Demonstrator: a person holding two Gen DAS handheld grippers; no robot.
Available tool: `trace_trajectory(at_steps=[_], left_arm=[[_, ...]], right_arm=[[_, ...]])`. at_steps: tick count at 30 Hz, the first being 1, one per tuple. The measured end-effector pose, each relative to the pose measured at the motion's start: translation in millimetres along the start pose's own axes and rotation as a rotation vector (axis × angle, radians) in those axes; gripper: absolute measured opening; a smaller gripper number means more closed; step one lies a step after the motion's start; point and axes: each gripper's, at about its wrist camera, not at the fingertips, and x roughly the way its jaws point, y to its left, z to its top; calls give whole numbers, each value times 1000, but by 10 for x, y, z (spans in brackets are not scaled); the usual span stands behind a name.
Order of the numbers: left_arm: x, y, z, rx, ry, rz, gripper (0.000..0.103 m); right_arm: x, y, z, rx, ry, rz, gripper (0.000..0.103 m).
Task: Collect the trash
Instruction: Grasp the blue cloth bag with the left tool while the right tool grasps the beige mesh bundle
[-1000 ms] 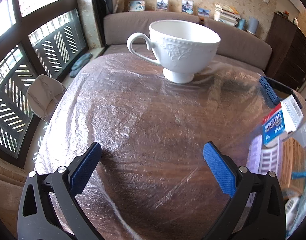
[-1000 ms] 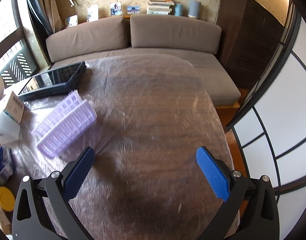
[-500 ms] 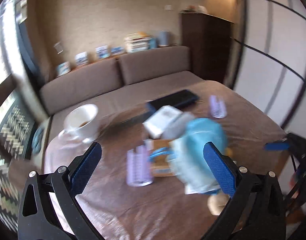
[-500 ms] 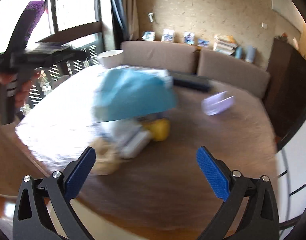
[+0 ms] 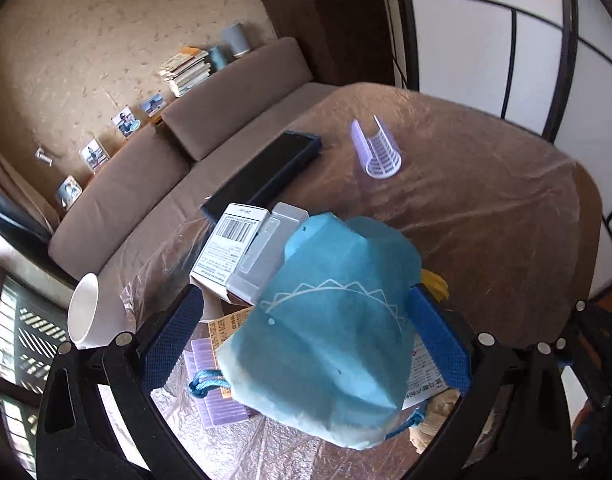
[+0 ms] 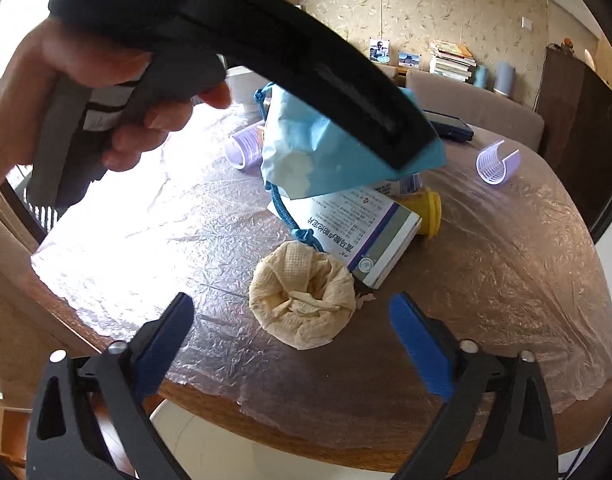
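- While the left gripper (image 5: 306,344) hangs spread around the blue pouch (image 5: 326,336), closing low could snag the medicine box (image 6: 362,228) beneath.
- Just before that box, the crumpled tissue (image 6: 301,300) lies between the right gripper's (image 6: 293,344) spread fingers; clamping it could drag the plastic table cover (image 6: 506,264).

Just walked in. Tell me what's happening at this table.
A person with a gripper in each hand is clearing a cluttered, plastic-covered wooden table. The left gripper is open, its blue pads on either side of a light-blue drawstring cloth bag sitting atop boxes; whether they touch it is unclear. The right gripper is open too, low at the table edge, facing a crumpled beige paper wad. Nothing looks gripped yet.
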Motion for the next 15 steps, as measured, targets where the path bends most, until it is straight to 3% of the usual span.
trace_trajectory(at_steps=[5,6,7,9,12,15], left_arm=[[162,-57,7,20,27,-14,102],[169,-61,5,20,30,-18,101],[175,-67,1,22,30,-29,95],[179,-71,-4,22,33,-44,84],[144,-66,-14,16,21,-55,65],[48,-31,-21,-7,-9,-63,56]], right_arm=[[78,96,-24,-7,15,-47,75],[80,120,-40,-4,18,-45,68],[88,129,-43,-2,22,-42,58],[97,138,-39,-1,21,-33,50],[36,107,-64,6,15,-3,50],[-64,-25,-73,12,-5,-5,50]])
